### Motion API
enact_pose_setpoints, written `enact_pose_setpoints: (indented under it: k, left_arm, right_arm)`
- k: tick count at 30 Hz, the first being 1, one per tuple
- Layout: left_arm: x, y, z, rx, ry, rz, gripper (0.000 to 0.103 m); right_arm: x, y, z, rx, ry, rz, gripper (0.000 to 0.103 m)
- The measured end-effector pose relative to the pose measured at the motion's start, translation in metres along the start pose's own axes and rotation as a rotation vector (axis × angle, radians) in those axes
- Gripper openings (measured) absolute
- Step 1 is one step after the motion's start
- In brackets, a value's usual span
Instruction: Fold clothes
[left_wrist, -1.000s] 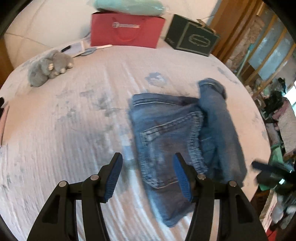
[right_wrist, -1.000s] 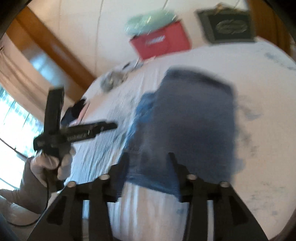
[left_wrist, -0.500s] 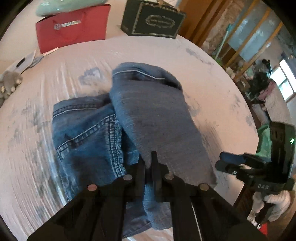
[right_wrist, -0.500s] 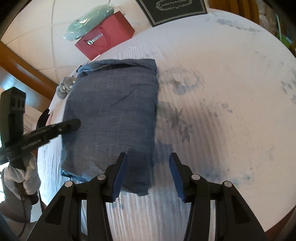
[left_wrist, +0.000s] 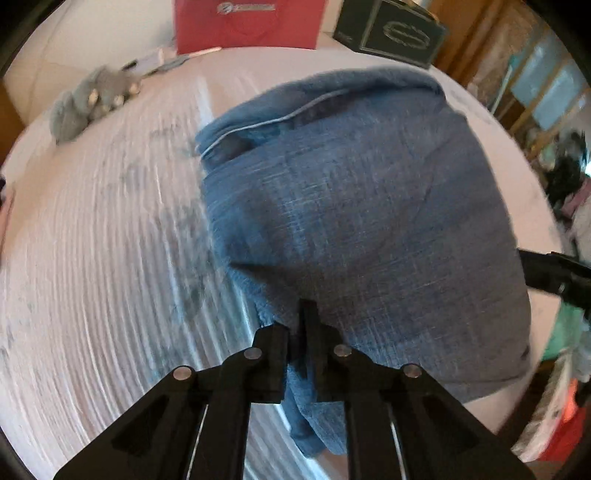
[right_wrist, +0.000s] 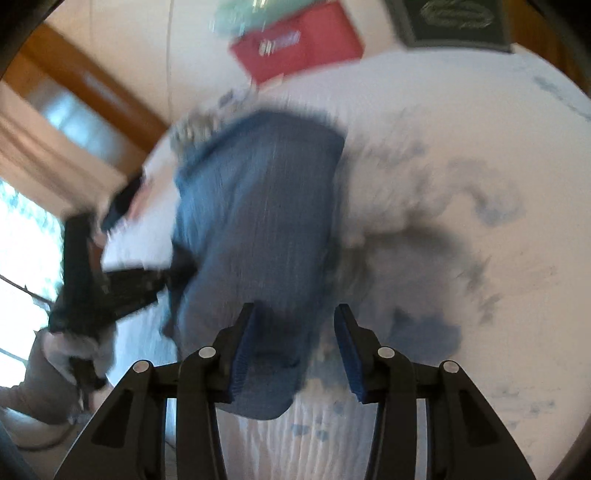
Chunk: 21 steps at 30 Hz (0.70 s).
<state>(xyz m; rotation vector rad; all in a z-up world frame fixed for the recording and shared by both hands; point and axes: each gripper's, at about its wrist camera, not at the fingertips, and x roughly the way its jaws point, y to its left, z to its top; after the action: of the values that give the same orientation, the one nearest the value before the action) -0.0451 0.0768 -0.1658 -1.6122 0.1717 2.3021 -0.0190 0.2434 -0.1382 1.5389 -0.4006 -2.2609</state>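
A pair of blue jeans (left_wrist: 362, 221) lies folded on the white bedspread (left_wrist: 103, 258), the plain leg side up and the waistband edge at the far end. My left gripper (left_wrist: 301, 332) is shut on the near edge of the jeans. In the right wrist view the jeans (right_wrist: 258, 229) are blurred by motion. My right gripper (right_wrist: 293, 350) stands open over their near right corner, with the denim under the left finger and bare bedspread (right_wrist: 461, 184) under the right one. The left gripper (right_wrist: 122, 284) shows there at the left, held by a gloved hand.
A red paper bag (left_wrist: 251, 22) and a dark green box (left_wrist: 391, 33) stand at the head of the bed. A grey soft toy (left_wrist: 88, 99) lies at the far left. Cluttered furniture sits past the right bed edge. The right gripper's tip (left_wrist: 554, 277) enters from the right.
My left gripper closed on the jeans' edge and carried the leg over, so the pocket side is now covered. My right gripper stays open and has dropped nearer the near corner.
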Motion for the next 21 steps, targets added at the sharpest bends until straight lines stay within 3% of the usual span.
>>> enact_pose_setpoints:
  k: [3,6,8,10,13,16,21]
  left_arm:
    - [-0.004,-0.007,0.001,0.038,-0.008,0.039,0.012]
    - [-0.024,-0.008,0.002,0.019,-0.037,0.080,0.021]
    - [-0.050,-0.009,0.001,0.010,-0.101,0.106,0.031]
    - [-0.068,-0.010,0.001,-0.005,-0.138,0.085,0.036]
    - [-0.081,-0.016,-0.001,-0.016,-0.161,0.021,0.036]
    - [-0.075,-0.019,-0.002,-0.014,-0.137,-0.019,0.036]
    - [-0.042,-0.017,-0.006,-0.042,-0.054,-0.022,0.036]
  right_arm:
    - [0.024,0.004,-0.009,-0.055,0.100,-0.112,0.041]
    - [0.011,0.008,-0.013,-0.072,0.062,-0.151,0.041]
    - [0.001,0.017,-0.009,-0.115,0.023,-0.175,0.041]
    - [-0.009,0.026,-0.005,-0.159,-0.015,-0.200,0.041]
    - [-0.025,0.040,0.000,-0.225,-0.073,-0.235,0.041]
    - [-0.024,0.053,0.009,-0.271,-0.092,-0.261,0.041]
    - [-0.013,0.057,0.012,-0.326,-0.083,-0.298,0.041]
